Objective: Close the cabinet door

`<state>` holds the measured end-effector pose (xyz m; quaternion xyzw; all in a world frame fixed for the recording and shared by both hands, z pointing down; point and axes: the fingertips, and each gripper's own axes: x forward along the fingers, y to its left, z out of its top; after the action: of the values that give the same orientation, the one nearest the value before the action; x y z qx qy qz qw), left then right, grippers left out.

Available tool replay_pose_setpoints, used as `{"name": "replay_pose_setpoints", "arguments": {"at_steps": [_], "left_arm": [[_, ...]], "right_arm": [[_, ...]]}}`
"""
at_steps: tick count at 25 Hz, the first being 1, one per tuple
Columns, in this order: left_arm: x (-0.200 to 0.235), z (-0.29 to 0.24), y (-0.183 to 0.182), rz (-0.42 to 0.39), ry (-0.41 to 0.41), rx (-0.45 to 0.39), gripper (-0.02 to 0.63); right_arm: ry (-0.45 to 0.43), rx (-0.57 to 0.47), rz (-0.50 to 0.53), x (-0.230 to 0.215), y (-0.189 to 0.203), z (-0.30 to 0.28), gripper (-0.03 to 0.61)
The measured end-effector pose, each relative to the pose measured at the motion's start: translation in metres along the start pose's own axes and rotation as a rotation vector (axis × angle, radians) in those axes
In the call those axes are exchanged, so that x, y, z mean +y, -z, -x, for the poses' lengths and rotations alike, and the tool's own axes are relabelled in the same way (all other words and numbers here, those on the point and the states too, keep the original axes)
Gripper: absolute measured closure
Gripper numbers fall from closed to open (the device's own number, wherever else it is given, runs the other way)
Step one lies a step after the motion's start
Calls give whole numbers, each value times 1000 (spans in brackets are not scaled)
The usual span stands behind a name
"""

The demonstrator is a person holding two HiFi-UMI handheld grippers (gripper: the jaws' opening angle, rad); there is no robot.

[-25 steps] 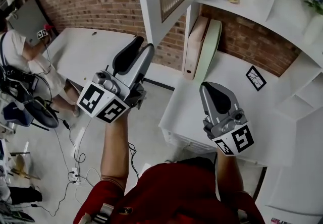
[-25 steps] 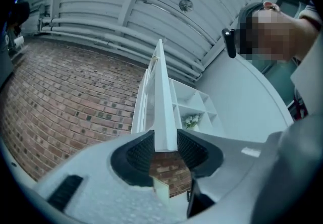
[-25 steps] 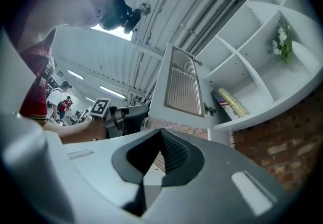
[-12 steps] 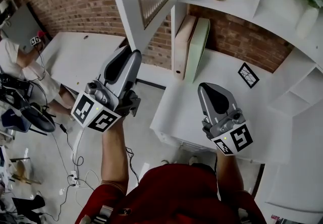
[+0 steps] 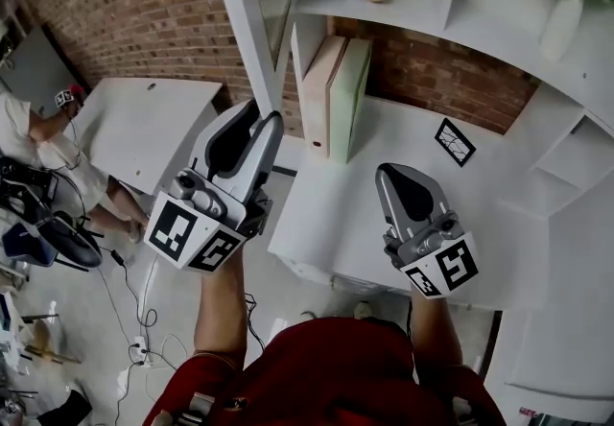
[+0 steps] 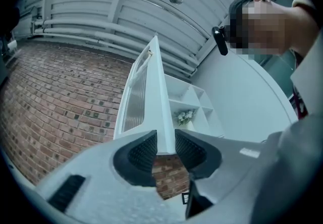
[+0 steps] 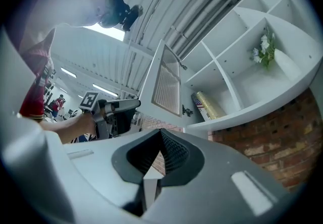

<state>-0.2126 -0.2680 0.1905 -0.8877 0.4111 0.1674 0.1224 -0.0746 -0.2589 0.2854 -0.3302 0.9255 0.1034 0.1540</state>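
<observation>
1. Head view: the left gripper (image 5: 263, 113) is raised at 10 o'clock, its tips at the lower corner of the open cabinet door (image 5: 251, 21). The door stands out at 12 o'clock from the white shelf unit (image 5: 499, 40). This view does not show how the jaws meet the door.
2. Left gripper view: the door's thin white edge runs between the two black pads (image 6: 144, 150) and fills the gap. The jaws are narrowly apart, closed on that edge.
3. Head view: the right gripper (image 5: 393, 171) is at 4 o'clock over the white counter (image 5: 384, 141). Its own view shows the pads meeting in a point: jaws together, nothing between them.
4. Right gripper view only: the door's panel seen face-on, with a hand (image 7: 75, 123) holding the left gripper beside it at 9 o'clock.
5. Head view only: a pink folder (image 5: 318, 93) and a green folder (image 5: 347, 98) stand upright, touching, at 12 o'clock. A small black-framed card (image 5: 454, 142) lies at 2 o'clock. A seated person (image 5: 29, 131) is at 9 o'clock.
6. Materials: the door is a smooth white frame round a finely ribbed, translucent panel. The wall (image 5: 125, 2) is rough red-brown brick. The gripper bodies are smooth grey, and their pads are black and ridged.
</observation>
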Motion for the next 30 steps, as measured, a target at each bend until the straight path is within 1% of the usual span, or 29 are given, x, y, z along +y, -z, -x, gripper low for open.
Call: {"name": "replay_pose_setpoints", "arguments": {"at_steps": [4,7,18,21,25,30], "left_arm": [[-17,-19,6,-29,-24,7,491],[-24,-29,9,-21,-42,-5,486],[-49,-68,24,-24,-40,-6,474],[-56,-81,29,-35,-30,8,471],[-65,-98,37,-57,-42,13,468],[-73,-126,50,-34,-28,27,469]], "right_arm": [[25,3,9,-18,-5,17,566],[44,4,13,-30,-8,28,566],[88,1,26,-60,-14,57,566],[94,-2,31,-65,-16,62,565],[110,-10,36,-75,-20,72,566],[137,-13,37,-91,-22,88,566]]}}
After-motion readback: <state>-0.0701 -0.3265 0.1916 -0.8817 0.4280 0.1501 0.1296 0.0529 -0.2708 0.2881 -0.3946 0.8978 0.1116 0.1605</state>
